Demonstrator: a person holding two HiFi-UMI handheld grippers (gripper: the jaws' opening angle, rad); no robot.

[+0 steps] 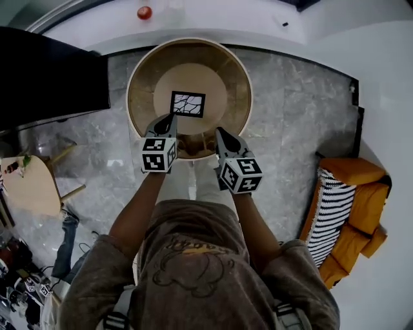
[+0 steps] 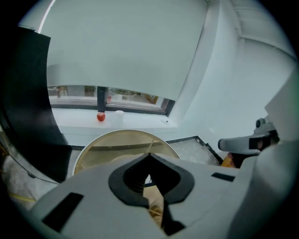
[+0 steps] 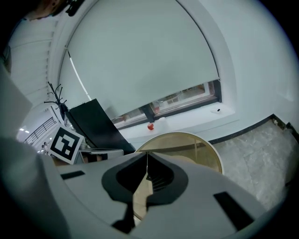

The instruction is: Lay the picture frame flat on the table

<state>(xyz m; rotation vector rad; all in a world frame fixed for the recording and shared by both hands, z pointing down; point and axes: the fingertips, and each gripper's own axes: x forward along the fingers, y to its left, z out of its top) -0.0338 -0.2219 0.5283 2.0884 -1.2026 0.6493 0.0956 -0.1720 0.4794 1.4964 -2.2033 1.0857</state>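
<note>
Your hoodie (image 1: 193, 258) filled the bottom of the head view. Beyond it stood the round table (image 1: 240, 77). Your 2 grippers hung over its near edge: the left gripper (image 1: 171, 117) had its jaws pressed together on nothing, and the right gripper (image 1: 219, 131) was likewise closed and empty. The frame (image 1: 188, 104) sat at the table's middle, just beside the left tips. 1 red ball (image 1: 144, 12) rested on the far sill (image 1: 213, 22).

Round tan table (image 1: 139, 97) dead centre, standing on the grey marble floor (image 1: 290, 116). One thing on top: a black picture frame (image 1: 188, 104) with a white, cracked-looking print, right in the middle of the lighter inner disc.
</note>
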